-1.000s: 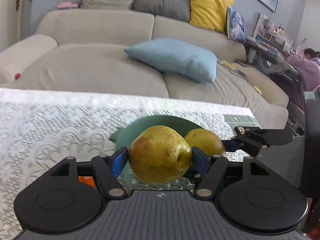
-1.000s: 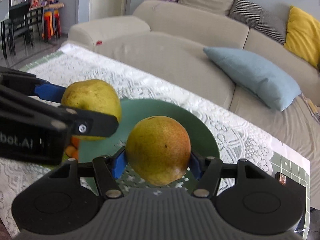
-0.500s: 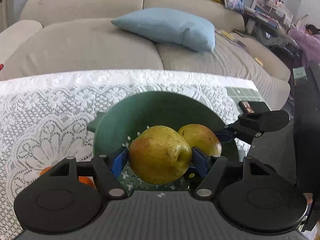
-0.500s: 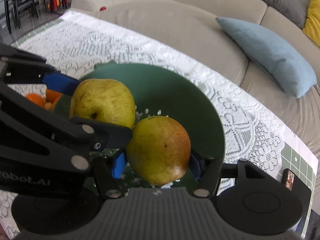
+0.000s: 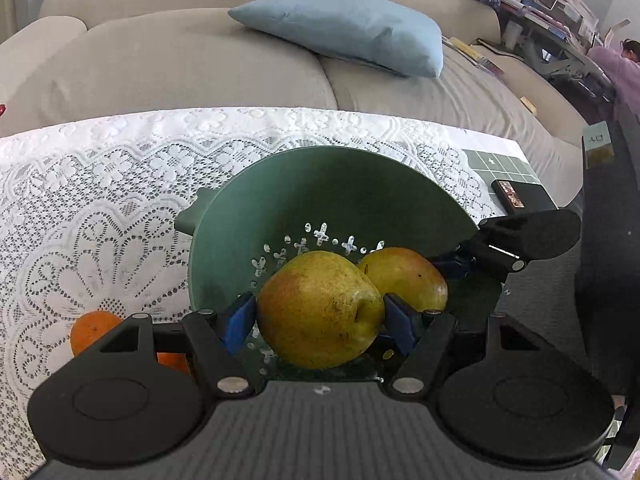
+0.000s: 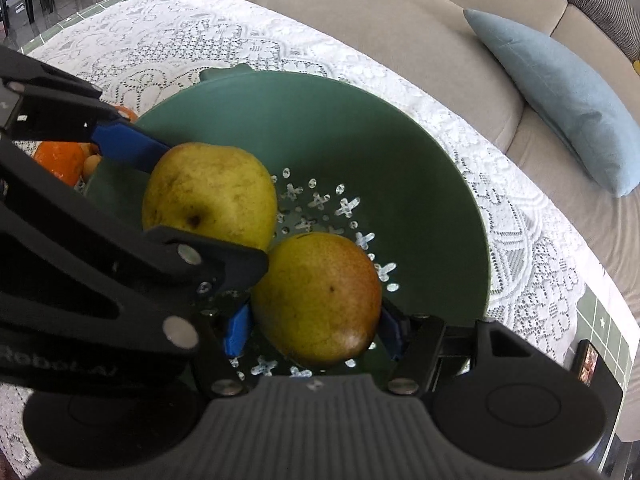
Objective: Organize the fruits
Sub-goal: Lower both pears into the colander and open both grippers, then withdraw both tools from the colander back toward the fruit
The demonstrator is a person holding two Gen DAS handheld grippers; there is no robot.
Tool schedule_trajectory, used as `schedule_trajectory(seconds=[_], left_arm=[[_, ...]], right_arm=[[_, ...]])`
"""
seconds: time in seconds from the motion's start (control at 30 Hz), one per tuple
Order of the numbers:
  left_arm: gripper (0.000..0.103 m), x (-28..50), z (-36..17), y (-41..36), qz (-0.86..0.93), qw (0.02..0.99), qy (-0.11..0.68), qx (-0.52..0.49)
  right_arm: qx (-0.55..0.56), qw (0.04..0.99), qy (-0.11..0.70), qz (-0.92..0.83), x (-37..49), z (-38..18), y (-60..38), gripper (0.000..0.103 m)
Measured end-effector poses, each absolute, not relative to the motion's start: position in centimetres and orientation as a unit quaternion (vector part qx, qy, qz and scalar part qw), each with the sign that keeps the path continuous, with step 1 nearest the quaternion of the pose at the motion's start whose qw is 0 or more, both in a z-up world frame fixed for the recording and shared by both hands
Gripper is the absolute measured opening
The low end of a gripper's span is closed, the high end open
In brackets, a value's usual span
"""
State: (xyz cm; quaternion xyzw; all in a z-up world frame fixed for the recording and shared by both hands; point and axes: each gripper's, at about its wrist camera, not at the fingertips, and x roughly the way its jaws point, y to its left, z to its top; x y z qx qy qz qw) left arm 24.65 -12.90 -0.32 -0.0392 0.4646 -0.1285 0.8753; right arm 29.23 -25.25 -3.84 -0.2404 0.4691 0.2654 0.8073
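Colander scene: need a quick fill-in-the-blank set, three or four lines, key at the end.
1. Each gripper is shut on a ____.
2. Both fruits hang over the green ____.
3. The oranges lie on the ____ tablecloth.
4. The sofa cushion is light ____.

Missing words: pear; colander; lace; blue.

Soft daylight fills both pictures, with no hard glare. The sofa and lace cloth look bright. The inside of the green bowl is darker, in shade. Straight lines bend near the edges, and the corners go black. Far things at the top right look a bit fuzzy.
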Motion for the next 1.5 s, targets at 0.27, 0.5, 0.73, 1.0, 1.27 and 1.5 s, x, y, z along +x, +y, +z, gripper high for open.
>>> schedule_trajectory(seconds=[0.27,0.5,0.73,1.0,1.27,1.5], left_arm=[[0.08,24.7,-0.4,-12.9,-0.125,0.873,0.47,-0.036],[0.08,25.0,-0.4,-12.8,-0.123,0.868,0.48,-0.042],[0.081,24.9,0.1,-13.1,-0.124,0.868,0.48,-0.037],[0.083,23.5,2.2,-12.4,-0.138,0.88,0.452,-0.038],[0.083,20.9,4.0,-10.5,-0.143,0.896,0.418,-0.048],[0.083,18.3,5.4,-7.7,-0.135,0.912,0.383,-0.06]], right_arm=[[-0.261,0.798,0.477,0.259,29.1,-3.8,-24.6,0.061],[-0.265,0.798,0.48,0.251,29.1,-3.3,-24.8,0.062],[-0.25,0.81,0.473,0.239,28.7,-2.1,-26.1,0.068],[-0.259,0.824,0.454,0.221,26.9,-0.9,-25.9,0.072],[-0.291,0.839,0.416,0.195,24.2,1.0,-25.3,0.083],[-0.284,0.868,0.368,0.175,21.5,2.6,-24.5,0.084]])
